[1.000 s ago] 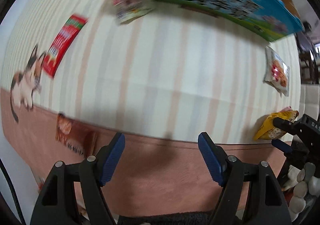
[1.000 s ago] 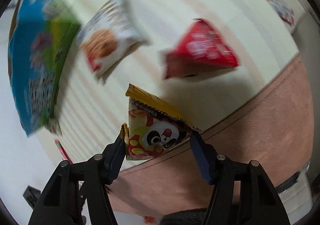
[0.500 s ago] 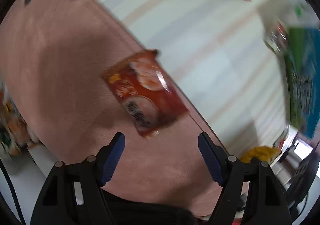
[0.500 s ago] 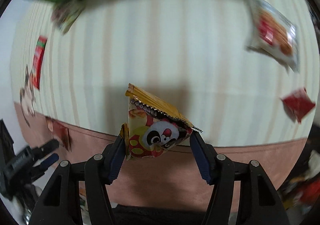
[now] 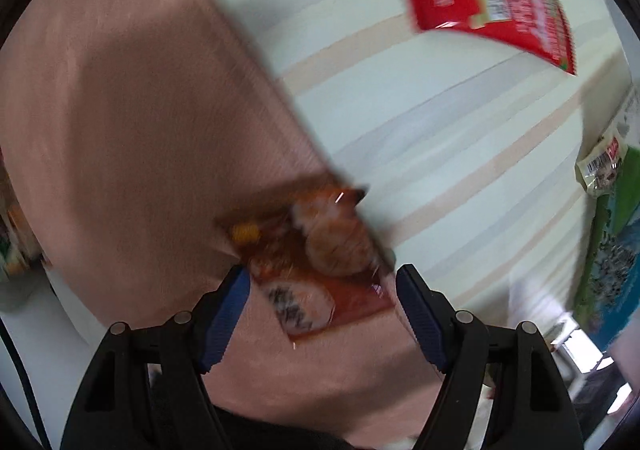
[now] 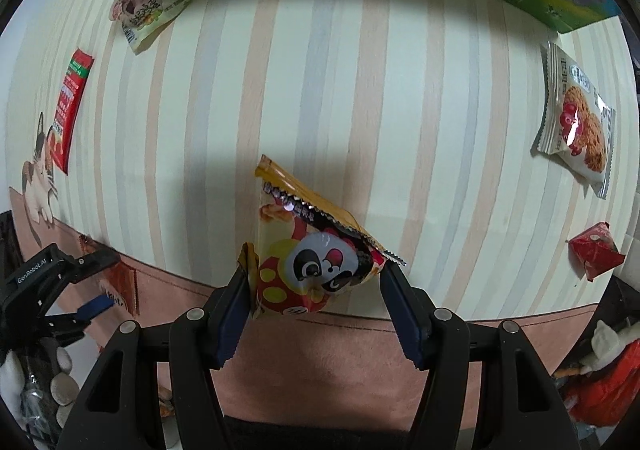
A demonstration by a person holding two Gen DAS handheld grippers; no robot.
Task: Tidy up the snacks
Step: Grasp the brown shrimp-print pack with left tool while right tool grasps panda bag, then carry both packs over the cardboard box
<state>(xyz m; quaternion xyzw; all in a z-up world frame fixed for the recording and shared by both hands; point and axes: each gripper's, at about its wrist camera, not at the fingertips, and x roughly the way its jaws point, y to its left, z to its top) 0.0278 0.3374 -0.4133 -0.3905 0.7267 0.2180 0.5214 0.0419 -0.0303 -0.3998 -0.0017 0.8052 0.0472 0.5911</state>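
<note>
The panda snack packet (image 6: 316,250) sits at lower centre of the right wrist view, pinched between the right gripper (image 6: 314,290) jaws, above the striped tablecloth (image 6: 360,89); bare cloth lies all round it. Its yellow top is crimped. The left gripper (image 5: 322,302), jaws wide, flanks a blurred brown-red packet (image 5: 316,258) straddling the pink border (image 5: 132,129).
</note>
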